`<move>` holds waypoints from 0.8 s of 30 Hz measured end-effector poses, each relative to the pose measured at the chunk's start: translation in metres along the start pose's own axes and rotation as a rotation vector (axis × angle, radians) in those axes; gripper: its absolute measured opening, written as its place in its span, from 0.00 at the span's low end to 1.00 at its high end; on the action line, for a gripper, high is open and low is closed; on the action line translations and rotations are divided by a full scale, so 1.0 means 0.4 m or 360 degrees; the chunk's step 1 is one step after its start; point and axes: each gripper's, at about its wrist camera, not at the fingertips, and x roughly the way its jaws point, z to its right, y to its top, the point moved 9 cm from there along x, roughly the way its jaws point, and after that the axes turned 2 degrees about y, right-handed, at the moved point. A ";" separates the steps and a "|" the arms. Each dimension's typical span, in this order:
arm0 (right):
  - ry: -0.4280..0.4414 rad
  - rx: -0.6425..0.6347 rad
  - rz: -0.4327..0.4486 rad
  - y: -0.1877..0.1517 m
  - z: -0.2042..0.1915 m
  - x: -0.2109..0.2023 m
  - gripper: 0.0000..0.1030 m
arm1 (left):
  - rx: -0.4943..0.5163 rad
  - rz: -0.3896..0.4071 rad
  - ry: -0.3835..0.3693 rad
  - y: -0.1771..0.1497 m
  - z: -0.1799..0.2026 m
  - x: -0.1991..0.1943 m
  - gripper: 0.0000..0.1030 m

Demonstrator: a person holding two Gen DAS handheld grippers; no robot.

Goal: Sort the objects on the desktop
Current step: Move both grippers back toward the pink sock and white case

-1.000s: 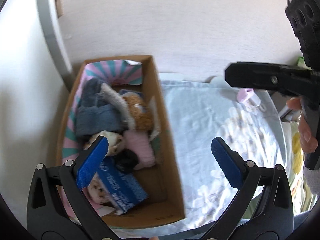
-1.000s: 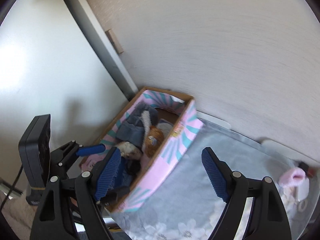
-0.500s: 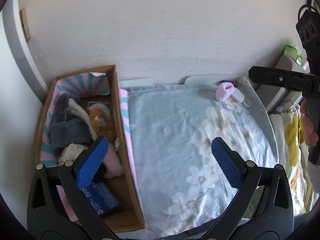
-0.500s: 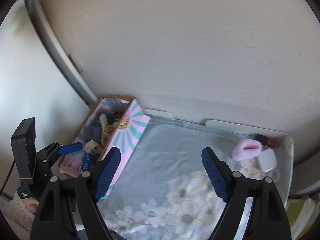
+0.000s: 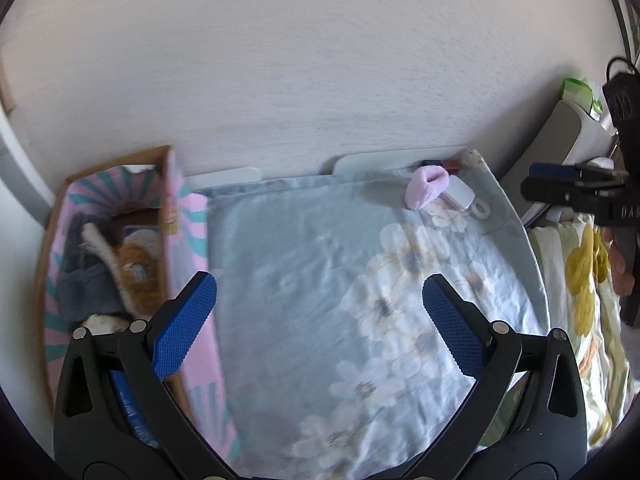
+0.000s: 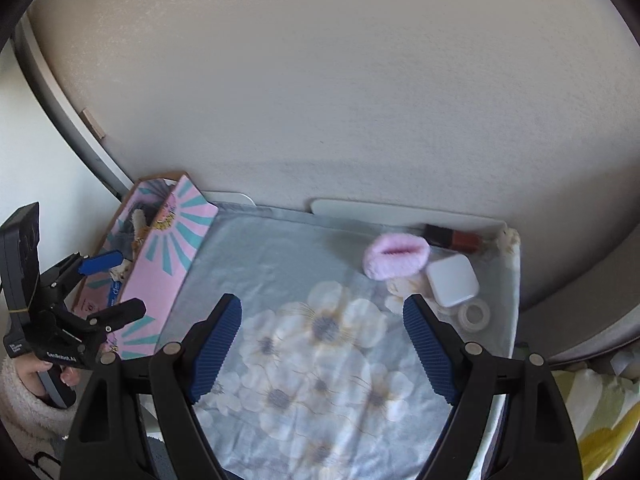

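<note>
Your next item, the pink sock (image 6: pixel 396 256), looks light, soft and squashy, so pinch it across its bunched middle rather than the floppy open cuff. It is pale pink and fuzzy, lying just left of the white case (image 6: pixel 452 280). Your right tool (image 6: pixel 322 346) and left tool (image 5: pixel 320 320) both gape wide, holding nothing.

The cloth (image 6: pixel 320 360) is pale blue-grey with white flowers; the box (image 6: pixel 168 264) is pink with teal rays and brown cardboard edges. The sock (image 6: pixel 396 256) is pink, the case (image 6: pixel 452 280) white, the tape roll (image 6: pixel 474 314) clear. Both grippers are black with blue pads (image 5: pixel 184 332).
</note>
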 end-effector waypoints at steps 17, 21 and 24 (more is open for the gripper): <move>-0.0074 -0.0057 -0.0069 -0.093 0.221 -0.010 0.78 | 0.0189 -0.0064 -0.0061 0.063 0.217 0.145 1.00; -0.0127 -0.0143 -0.0147 -0.099 0.302 0.029 0.78 | 0.0340 -0.0048 -0.0089 0.086 0.280 0.200 1.00; -0.0109 -0.0208 -0.0169 -0.081 0.333 0.054 0.78 | 0.0451 -0.0013 -0.0116 0.106 0.331 0.240 1.00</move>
